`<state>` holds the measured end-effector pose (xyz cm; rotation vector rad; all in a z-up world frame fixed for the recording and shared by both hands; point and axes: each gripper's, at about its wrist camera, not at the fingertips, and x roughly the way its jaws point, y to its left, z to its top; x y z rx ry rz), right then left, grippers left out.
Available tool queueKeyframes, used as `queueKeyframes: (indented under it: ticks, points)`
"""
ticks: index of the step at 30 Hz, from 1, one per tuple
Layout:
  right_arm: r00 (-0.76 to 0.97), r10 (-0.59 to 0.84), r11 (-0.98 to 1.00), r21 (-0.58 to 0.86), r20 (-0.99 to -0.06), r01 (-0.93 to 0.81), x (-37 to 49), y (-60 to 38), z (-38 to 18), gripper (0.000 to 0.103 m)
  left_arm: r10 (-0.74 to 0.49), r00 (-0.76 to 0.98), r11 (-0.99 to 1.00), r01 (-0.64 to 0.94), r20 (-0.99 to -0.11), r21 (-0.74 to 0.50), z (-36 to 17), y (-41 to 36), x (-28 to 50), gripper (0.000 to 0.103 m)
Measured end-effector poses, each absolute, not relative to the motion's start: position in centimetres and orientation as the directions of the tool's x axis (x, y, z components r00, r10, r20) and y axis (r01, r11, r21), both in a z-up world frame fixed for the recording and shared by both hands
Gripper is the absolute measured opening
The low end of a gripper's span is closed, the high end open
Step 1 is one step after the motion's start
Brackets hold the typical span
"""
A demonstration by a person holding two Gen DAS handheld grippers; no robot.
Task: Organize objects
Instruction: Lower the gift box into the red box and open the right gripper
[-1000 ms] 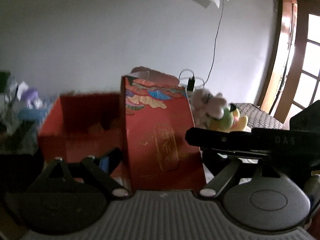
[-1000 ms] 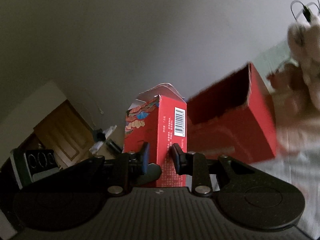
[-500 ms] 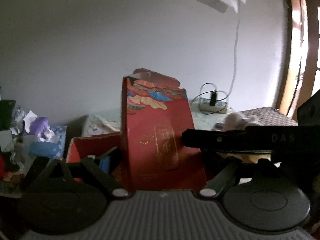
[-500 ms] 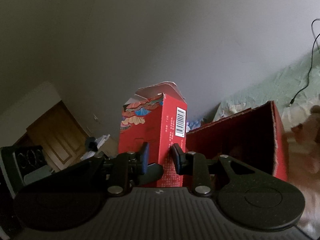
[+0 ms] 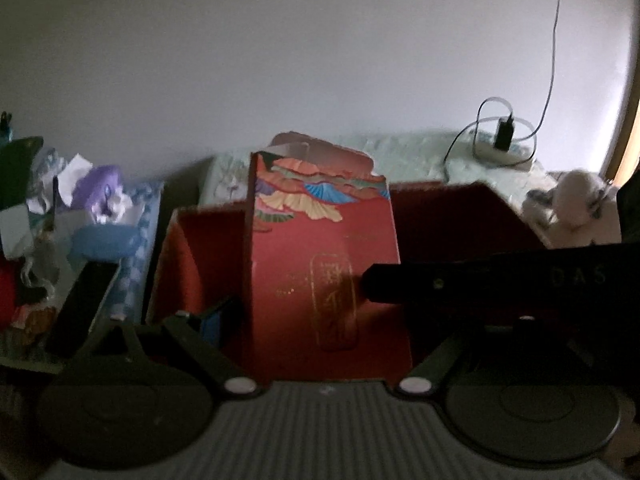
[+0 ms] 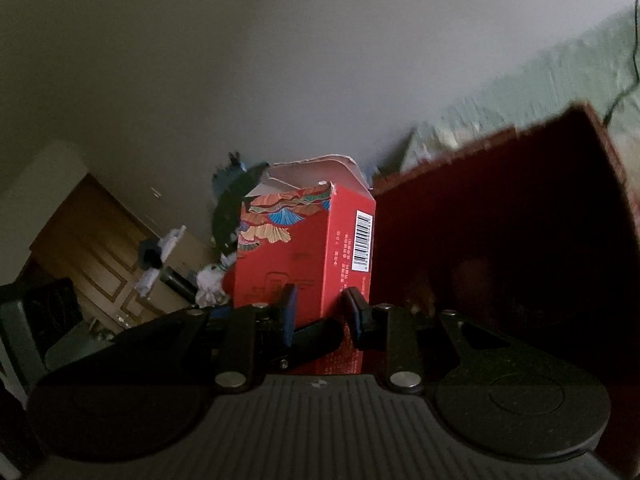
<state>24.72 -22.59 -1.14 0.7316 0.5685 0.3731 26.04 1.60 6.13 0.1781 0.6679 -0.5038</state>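
Upright, a tall red carton (image 5: 320, 268) with fan patterns and an open top flap is gripped from two sides. It is clamped near its base by the right claw (image 6: 320, 314), whose blue-padded fingers (image 6: 289, 316) press both faces beside the barcode. The left claw (image 5: 324, 320) is spread around the same carton, one blue pad seen at the carton's left edge; whether it presses cannot be told. Behind and around the carton, a large open red box (image 5: 188, 256) is seen. A white plush toy (image 5: 576, 204) lies at far right, beside a charger (image 5: 504, 130) on a pale green cloth (image 5: 408, 160).
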Motion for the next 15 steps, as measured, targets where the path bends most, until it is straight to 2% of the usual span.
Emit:
queueKeyframes:
  ticks: [8, 12, 15]
  points:
    - [0.696, 0.554, 0.703, 0.704, -0.457, -0.097, 26.6, -20.5, -1.4, 0.046, -0.328, 0.669, 0.883, 0.468, -0.667, 0.035, 5.1, 2.1, 26.7, 0.086]
    - [0.671, 0.583, 0.698, 0.706, -0.458, -0.124, 27.4, -20.0, -1.3, 0.053, -0.323, 0.664, 0.894, 0.447, -0.675, 0.011, 5.0, 3.0, 26.8, 0.086]
    - [0.648, 0.637, 0.644, 0.751, -0.417, -0.150, 27.5, -20.7, -1.5, 0.061, -0.326, 0.646, 0.898, 0.439, -0.690, -0.014, 4.8, 3.4, 26.6, 0.086]
